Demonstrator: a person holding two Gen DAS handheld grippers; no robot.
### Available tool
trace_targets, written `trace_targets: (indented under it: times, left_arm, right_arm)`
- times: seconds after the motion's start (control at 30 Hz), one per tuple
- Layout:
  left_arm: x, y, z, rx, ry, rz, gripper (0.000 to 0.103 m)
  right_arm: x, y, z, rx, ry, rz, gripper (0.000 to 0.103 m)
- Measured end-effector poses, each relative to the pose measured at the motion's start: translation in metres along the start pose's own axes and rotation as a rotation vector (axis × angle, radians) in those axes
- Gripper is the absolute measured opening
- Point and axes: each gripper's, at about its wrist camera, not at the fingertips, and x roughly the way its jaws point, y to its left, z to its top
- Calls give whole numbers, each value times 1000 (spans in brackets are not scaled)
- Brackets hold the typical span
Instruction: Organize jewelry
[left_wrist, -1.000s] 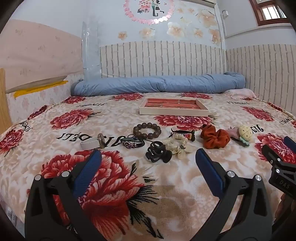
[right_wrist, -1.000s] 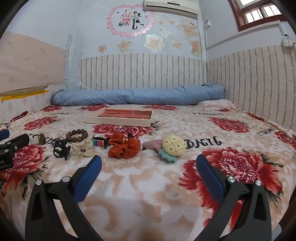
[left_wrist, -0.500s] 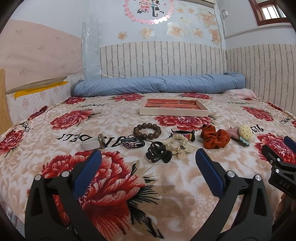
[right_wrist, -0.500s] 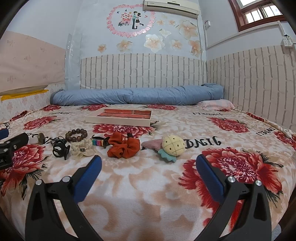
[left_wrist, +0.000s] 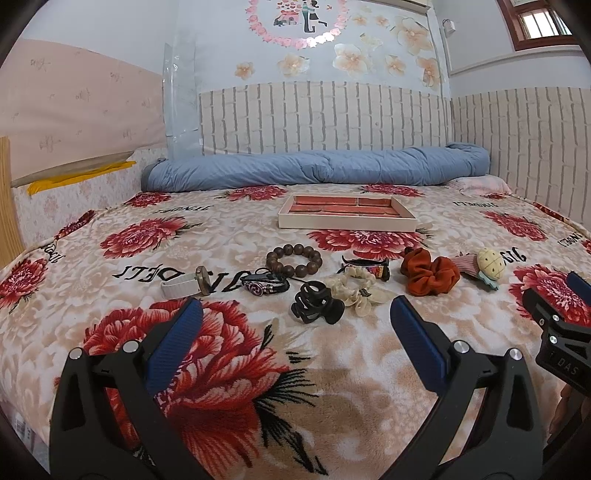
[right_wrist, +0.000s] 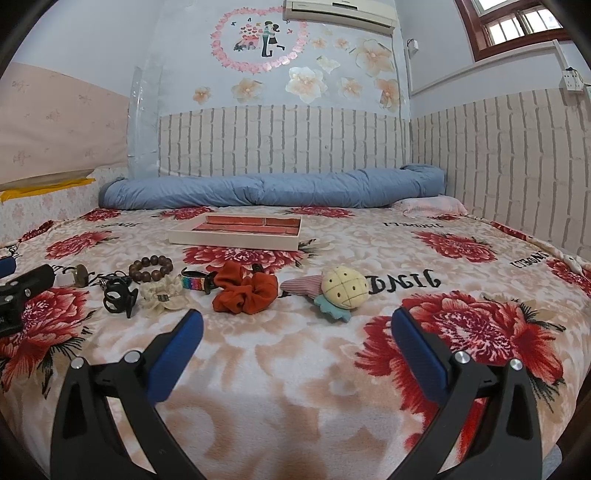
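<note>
Ahead of our left gripper (left_wrist: 295, 314), whose fingers are spread wide and empty, lie the black claw clip (left_wrist: 317, 307), cream scrunchie (left_wrist: 356, 290) and bead bracelet (left_wrist: 294, 259). Beyond them all sits the tray (left_wrist: 347, 222). Our right gripper (right_wrist: 297, 325) is equally wide, with the orange scrunchie (right_wrist: 245, 288) and plush clip (right_wrist: 341, 291) just past its fingertips. Nothing has shifted over the last second: both grippers hover, nothing is sorted, and we judge the first pick is still to come.
</note>
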Motion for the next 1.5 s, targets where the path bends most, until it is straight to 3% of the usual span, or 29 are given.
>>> trace_targets:
  times: [1.5]
  left_arm:
    - [4,5,0,-7,20,-6,98]
  right_arm:
    - [9,2,-8,-6,21,-12,99]
